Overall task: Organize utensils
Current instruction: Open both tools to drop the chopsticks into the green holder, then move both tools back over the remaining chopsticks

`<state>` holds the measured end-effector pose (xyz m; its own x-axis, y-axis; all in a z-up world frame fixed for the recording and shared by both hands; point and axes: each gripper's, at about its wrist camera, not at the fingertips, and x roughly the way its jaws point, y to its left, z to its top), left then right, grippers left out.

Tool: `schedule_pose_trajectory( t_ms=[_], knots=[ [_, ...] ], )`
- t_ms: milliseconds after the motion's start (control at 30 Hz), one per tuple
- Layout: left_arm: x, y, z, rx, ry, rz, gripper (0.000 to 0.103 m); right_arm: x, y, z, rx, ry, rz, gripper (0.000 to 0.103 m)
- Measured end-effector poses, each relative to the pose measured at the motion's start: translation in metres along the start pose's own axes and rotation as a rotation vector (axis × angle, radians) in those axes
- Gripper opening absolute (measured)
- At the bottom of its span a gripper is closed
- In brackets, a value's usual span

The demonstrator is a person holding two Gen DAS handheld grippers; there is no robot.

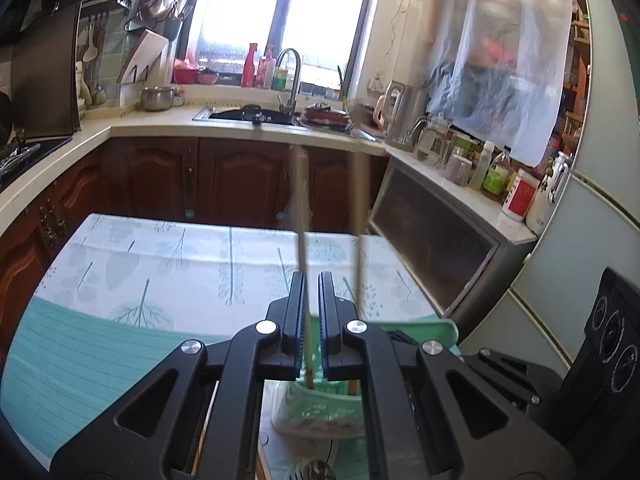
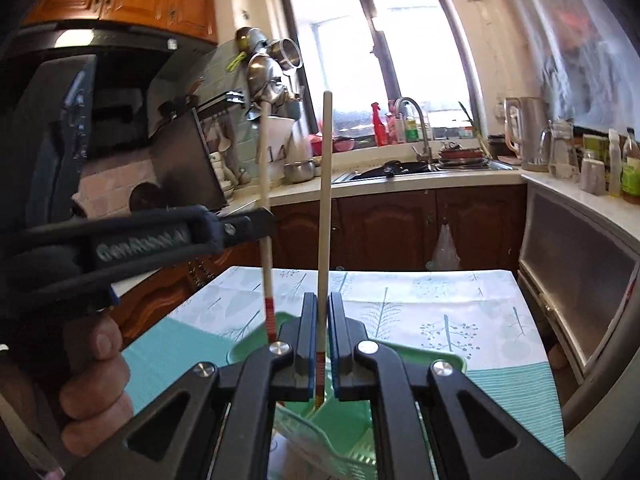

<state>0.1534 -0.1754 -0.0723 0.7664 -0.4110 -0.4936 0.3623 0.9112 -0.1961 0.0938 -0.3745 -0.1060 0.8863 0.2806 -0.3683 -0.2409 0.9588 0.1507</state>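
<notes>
Scene: I stood at a table (image 2: 500,300) with a leaf-print cloth in a kitchen, one pair of tongs in each hand.
Left tongs (image 1: 311,320): clenched on a chopstick (image 1: 301,216) that rose straight up between the pads.
Right tongs (image 2: 319,338): clenched on the other chopstick (image 2: 325,200), also upright, its red-banded end pointing down.
Count: two chopsticks, one per tongs; one green holder; one green tray (image 2: 448,358); one small round metal thing at the near edge, too blurred to name.
Where the chopsticks were: both hung in the air near the table's near right corner, side by side and apart, each in its own grip.
Holder (image 1: 320,404): a slotted green basket, directly below both tongs, seemingly on the tray.
Key relation: each chopstick's long axis ran vertical, lower tip aimed into the holder's open top just beneath; I could not tell whether either tip touched its floor.
Nearer hand: I judged neither clearly nearer; the left chopstick stood left of the right one.
Next step, as I judged: lower straight down, then loosen each grip so the sticks stand in the holder.
</notes>
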Motion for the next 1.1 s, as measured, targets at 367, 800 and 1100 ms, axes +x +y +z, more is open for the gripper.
schedule_pose_trajectory(
  t_ms=[367,800,1100],
  knots=[
    [-0.047,0.016,-0.013,-0.032,0.13,0.049,0.056,-0.016,0.012,0.005,-0.018,0.09,0.015,0.026],
    [-0.124,0.068,-0.042,-0.041,0.301,0.167,0.059,-0.05,0.056,0.004,-0.018,0.196,-0.02,0.028],
    [-0.162,0.096,-0.074,-0.044,0.359,0.224,0.059,-0.054,0.089,-0.013,-0.049,0.316,-0.059,0.028]
  ],
)
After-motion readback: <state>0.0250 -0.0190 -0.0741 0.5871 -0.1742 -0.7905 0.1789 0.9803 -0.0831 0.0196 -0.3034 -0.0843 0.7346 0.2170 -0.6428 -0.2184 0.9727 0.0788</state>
